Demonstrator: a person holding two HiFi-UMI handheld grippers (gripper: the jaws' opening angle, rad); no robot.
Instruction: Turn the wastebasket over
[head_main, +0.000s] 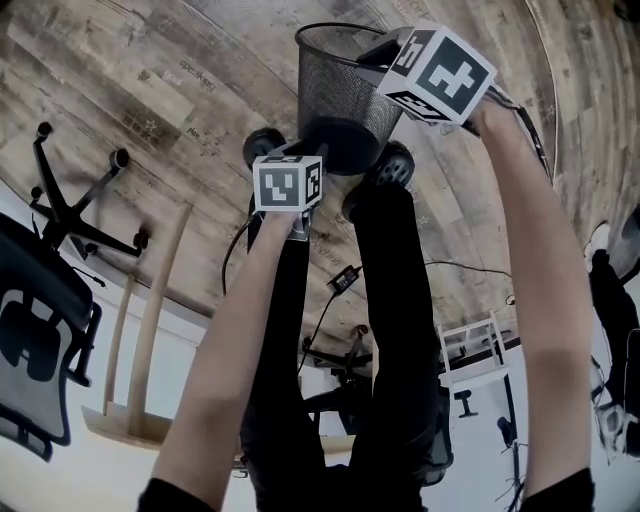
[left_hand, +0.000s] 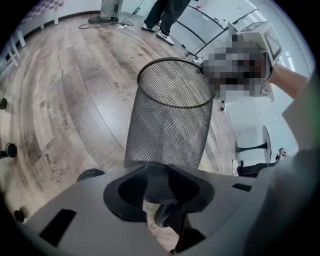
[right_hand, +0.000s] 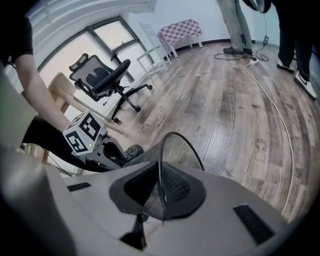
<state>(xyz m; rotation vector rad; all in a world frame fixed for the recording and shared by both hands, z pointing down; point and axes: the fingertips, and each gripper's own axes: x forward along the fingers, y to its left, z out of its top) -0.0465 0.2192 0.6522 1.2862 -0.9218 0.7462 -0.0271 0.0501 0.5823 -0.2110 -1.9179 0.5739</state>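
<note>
A black wire-mesh wastebasket (head_main: 338, 95) stands tilted over the wooden floor, its open rim away from me and its solid base towards me. My right gripper (head_main: 374, 52) is shut on the far rim; in the right gripper view the thin rim wire and the mesh wall (right_hand: 176, 152) run straight down between its jaws (right_hand: 159, 200). My left gripper (head_main: 302, 158) is at the base. In the left gripper view the wastebasket (left_hand: 170, 125) rises from its jaws (left_hand: 162, 212), with the bottom edge caught between them. The pads themselves are mostly hidden.
My own dark legs (head_main: 392, 300) and shoes (head_main: 396, 165) stand just behind the basket. A black office chair (right_hand: 102, 77) and a wooden stool (head_main: 150, 320) are to the left. A white cable (right_hand: 272, 100) crosses the floor. Other people's legs (left_hand: 160, 15) stand beyond it.
</note>
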